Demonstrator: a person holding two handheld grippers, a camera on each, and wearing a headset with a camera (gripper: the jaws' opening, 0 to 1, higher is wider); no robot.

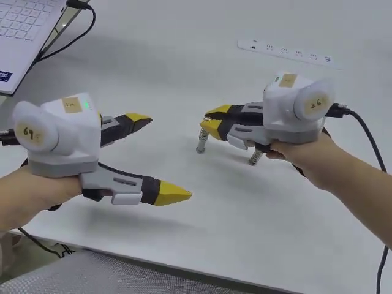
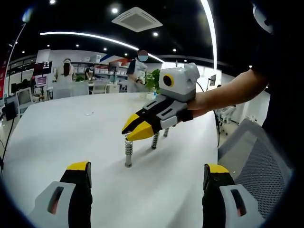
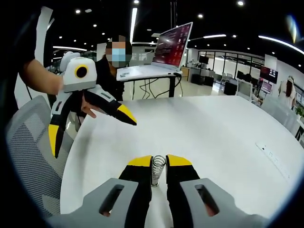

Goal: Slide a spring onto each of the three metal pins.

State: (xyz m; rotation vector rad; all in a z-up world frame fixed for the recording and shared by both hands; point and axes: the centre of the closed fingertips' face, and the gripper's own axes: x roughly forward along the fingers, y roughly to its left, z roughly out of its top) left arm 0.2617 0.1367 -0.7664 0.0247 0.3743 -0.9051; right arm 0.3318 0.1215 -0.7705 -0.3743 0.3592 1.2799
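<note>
A white table (image 1: 184,61) in a brightly lit open-plan office carries a laptop (image 1: 24,30) at its far left and a white power strip (image 1: 288,52) toward the far right. Near the middle of the table the metal pins (image 2: 155,141) stand upright, three in a line in the left gripper view. The nearest pin (image 2: 128,160) wears a spring (image 2: 128,144) on its upper half. The right claw (image 1: 204,119), held in a person's hand (image 1: 297,153), has its yellow tips set a narrow gap apart right at the top of that pin. In the right gripper view the spring sits in that gap, though it cannot be told whether the tips actually pinch it. A second pin (image 1: 255,157), also wound with a coil, stands beneath the body of the right gripper. The left claw (image 1: 169,156) hovers above the table's near left side, well apart from the pins, its jaws spread wide. A black cable (image 1: 367,141) trails from the rear of the right gripper.
</note>
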